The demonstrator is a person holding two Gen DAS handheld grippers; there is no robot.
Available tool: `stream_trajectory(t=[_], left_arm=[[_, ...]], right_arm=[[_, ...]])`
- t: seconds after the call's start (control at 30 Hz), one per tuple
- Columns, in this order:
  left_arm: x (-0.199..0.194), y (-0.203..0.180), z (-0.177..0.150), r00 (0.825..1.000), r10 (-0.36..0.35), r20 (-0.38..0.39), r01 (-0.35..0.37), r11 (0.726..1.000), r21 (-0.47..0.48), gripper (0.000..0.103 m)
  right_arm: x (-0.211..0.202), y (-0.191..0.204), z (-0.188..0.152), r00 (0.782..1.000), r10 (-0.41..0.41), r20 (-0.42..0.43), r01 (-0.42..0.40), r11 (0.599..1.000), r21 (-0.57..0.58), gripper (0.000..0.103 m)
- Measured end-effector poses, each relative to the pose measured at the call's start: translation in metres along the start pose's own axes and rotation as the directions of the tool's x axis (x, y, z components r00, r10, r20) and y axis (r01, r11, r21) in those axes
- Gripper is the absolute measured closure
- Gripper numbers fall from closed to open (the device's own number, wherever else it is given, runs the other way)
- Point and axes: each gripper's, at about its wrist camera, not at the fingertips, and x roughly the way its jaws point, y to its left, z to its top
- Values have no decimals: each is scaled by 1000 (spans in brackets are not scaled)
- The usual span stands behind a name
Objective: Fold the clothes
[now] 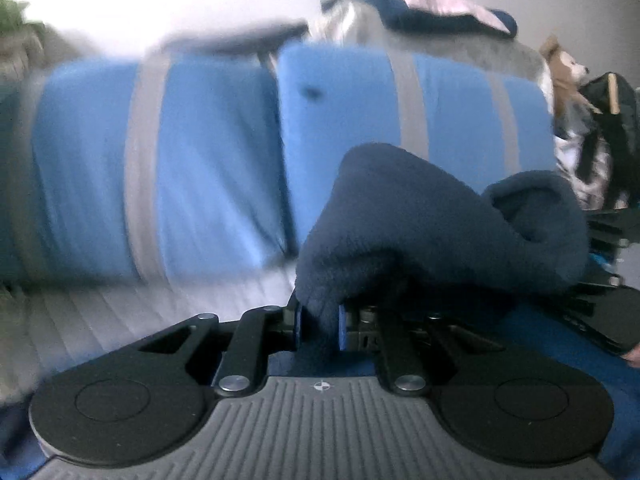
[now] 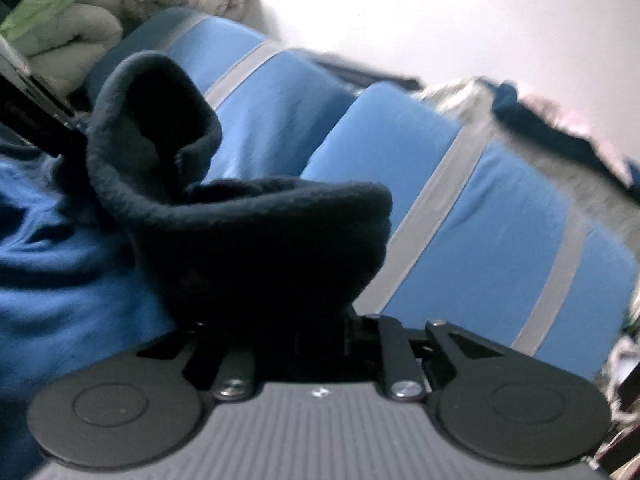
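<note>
A thick navy fleece garment (image 1: 420, 232) rises in a curled fold in front of both cameras. My left gripper (image 1: 318, 320) is shut on one edge of it, the cloth pinched between the blue pads. In the right wrist view the same navy cloth (image 2: 256, 240) bulges up out of my right gripper (image 2: 320, 332), whose fingers stand close together and are mostly covered by the fabric. Brighter blue cloth (image 2: 60, 260) lies below and to the left. The other gripper's black body (image 2: 36, 112) shows at the left edge.
Two blue pillows with grey stripes (image 1: 180, 160) lie across the bed behind the garment. A heap of clothes (image 1: 420, 12) sits beyond them, with a stuffed toy (image 1: 564, 68) at the right. Beige bedding and green cloth (image 2: 80, 12) lie at the upper left.
</note>
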Motion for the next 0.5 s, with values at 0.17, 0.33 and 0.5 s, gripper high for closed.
stream_trajectory(t=[0.17, 0.33, 0.5], left_arm=[[22, -7, 28, 983, 117, 144, -129, 989, 77, 88], [66, -11, 52, 958, 181, 221, -210, 971, 114, 89], [119, -4, 36, 968, 192, 161, -219, 961, 171, 89]], right_arm=[[18, -4, 23, 989, -133, 58, 135, 990, -45, 86], [66, -19, 41, 973, -222, 66, 226, 972, -65, 87], [125, -22, 34, 975, -223, 4, 222, 972, -70, 88]])
